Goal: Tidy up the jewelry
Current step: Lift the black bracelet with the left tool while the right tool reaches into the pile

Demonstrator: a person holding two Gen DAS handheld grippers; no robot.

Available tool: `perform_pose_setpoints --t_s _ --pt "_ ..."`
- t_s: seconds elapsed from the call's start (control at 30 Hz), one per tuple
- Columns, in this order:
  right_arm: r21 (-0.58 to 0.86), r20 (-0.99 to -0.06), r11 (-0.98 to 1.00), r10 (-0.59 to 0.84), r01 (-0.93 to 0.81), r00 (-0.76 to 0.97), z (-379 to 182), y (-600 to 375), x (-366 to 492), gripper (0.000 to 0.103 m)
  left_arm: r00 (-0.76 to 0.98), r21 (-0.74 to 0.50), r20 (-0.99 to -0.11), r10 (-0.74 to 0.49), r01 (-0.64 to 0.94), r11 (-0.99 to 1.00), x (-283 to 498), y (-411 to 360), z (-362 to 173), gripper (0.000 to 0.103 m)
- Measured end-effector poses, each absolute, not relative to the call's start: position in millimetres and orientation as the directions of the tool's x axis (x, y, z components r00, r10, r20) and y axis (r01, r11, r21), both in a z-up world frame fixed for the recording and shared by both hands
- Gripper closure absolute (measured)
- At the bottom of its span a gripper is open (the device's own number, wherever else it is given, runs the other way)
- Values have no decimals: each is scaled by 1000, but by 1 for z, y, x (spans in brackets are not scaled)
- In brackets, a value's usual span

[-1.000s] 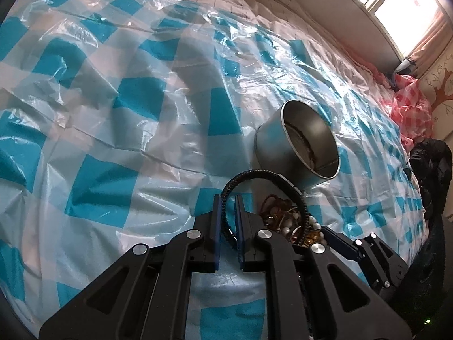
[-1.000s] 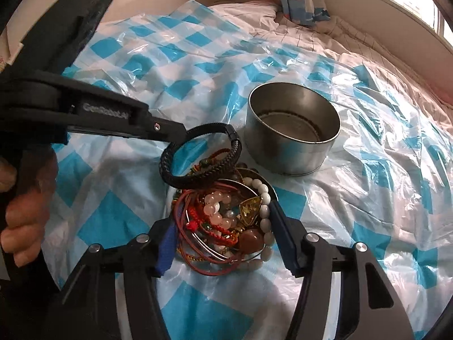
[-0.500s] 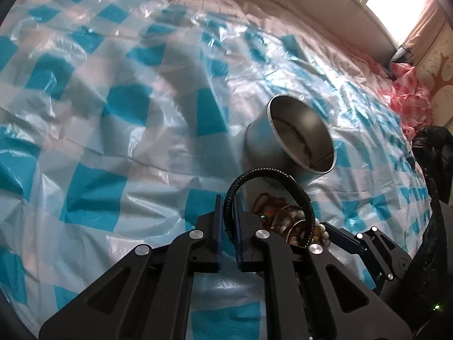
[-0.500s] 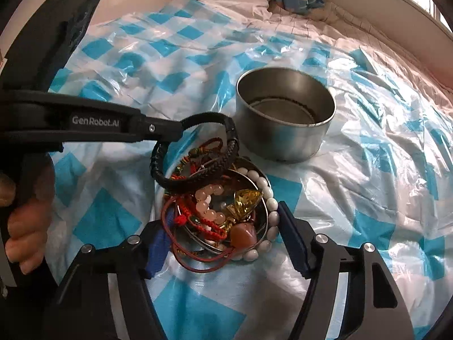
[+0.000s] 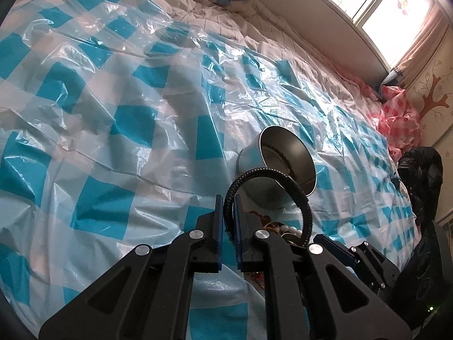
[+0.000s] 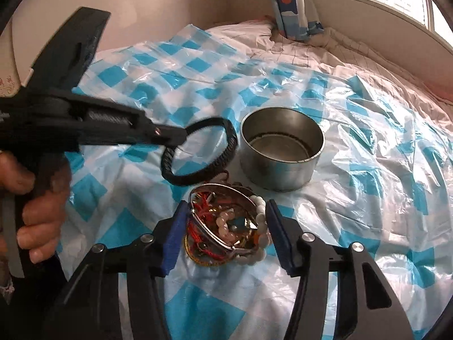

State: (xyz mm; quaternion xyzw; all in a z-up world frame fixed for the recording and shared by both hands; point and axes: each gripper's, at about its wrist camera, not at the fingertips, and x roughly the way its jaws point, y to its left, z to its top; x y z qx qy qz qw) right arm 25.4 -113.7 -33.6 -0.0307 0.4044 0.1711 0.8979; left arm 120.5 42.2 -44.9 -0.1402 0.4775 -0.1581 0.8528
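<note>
My left gripper (image 5: 228, 208) is shut on a black braided bracelet (image 5: 297, 191), which hangs clear of the heap. In the right wrist view the left gripper (image 6: 181, 138) holds this bracelet (image 6: 230, 148) just left of the round metal tin (image 6: 280, 170). The tin (image 5: 288, 153) stands upright and looks empty. My right gripper (image 6: 226, 212) straddles a tangled heap of bracelets (image 6: 226, 226): red cords, white beads and a silver bangle. Its jaws are closing, and both blue pads touch the heap's sides. The left gripper's fingers hide most of the heap (image 5: 287, 231) in the left wrist view.
A crinkled blue-and-white checked plastic sheet (image 6: 368, 187) covers the bed. A patterned pillow (image 6: 291, 8) leans at the headboard. Pink checked plastic (image 5: 396, 119) and a black bag (image 5: 421, 175) lie at the right edge. A person's hand (image 6: 36, 221) grips the left gripper's handle.
The left gripper has lifted the black bracelet off the heap, up and towards the tin. The right jaws have narrowed on the heap, and the silver bangle has tipped up.
</note>
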Motion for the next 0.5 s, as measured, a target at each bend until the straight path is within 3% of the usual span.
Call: perform_pose_setpoints --t_s 0.1,0.13,0.17,0.5 --pt "108 -753 936 297 -336 587 -38 -116 27 43 489 -391 -775 -400 127 912 121 44 -47 97" --pt "114 -763 934 300 -338 572 -41 -116 28 28 488 -391 -776 -400 127 912 121 44 -48 97" --pt "108 -771 935 294 -339 565 -43 -114 28 20 487 -389 -777 -399 127 912 121 44 -48 97" --pt "92 -766 935 286 -342 575 -45 -108 33 19 472 -380 -793 -385 110 918 123 44 -55 97"
